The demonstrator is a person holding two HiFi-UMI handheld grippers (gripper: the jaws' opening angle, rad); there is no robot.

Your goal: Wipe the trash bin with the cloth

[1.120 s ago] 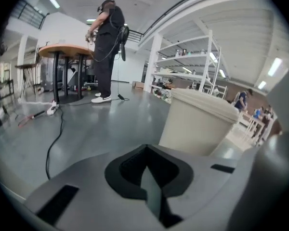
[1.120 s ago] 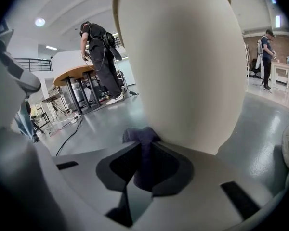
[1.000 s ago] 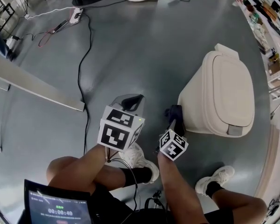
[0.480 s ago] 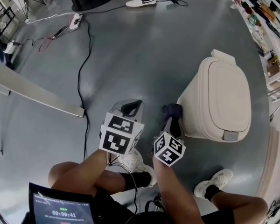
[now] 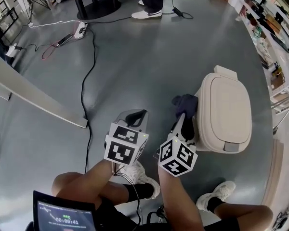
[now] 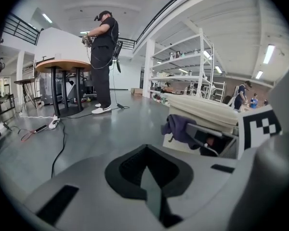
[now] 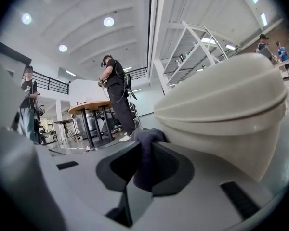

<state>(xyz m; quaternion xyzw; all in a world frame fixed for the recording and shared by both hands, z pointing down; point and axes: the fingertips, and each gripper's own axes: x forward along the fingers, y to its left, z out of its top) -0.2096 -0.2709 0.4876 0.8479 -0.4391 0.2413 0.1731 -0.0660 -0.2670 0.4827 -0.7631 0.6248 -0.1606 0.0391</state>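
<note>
- Since a second ago, the right gripper (image 5: 183,121) has carried the cloth (image 5: 185,103) farther along the trash bin (image 5: 226,112), from low on its left wall up toward the lid's left edge.
- Far left, a black cable (image 5: 86,76) trails over the grey floor (image 5: 149,57), well apart from the work.
- Left gripper (image 5: 135,115) hovers left of the bin. Its jaws are closed together on nothing, so it seems parked out of the way while the other wipes.
- Right gripper's jaws are clamped on a fold of the dark cloth. The bunched end sticks out past the tips, so fabric rather than plastic meets the bin.
- Cloth appears pressed against the bin's upper left side, just beside the closed lid.
- Bin stands upright on the floor at right, near the shelves (image 5: 274,28). Wiping looks under way, with the top and right side likely still to do.
</note>
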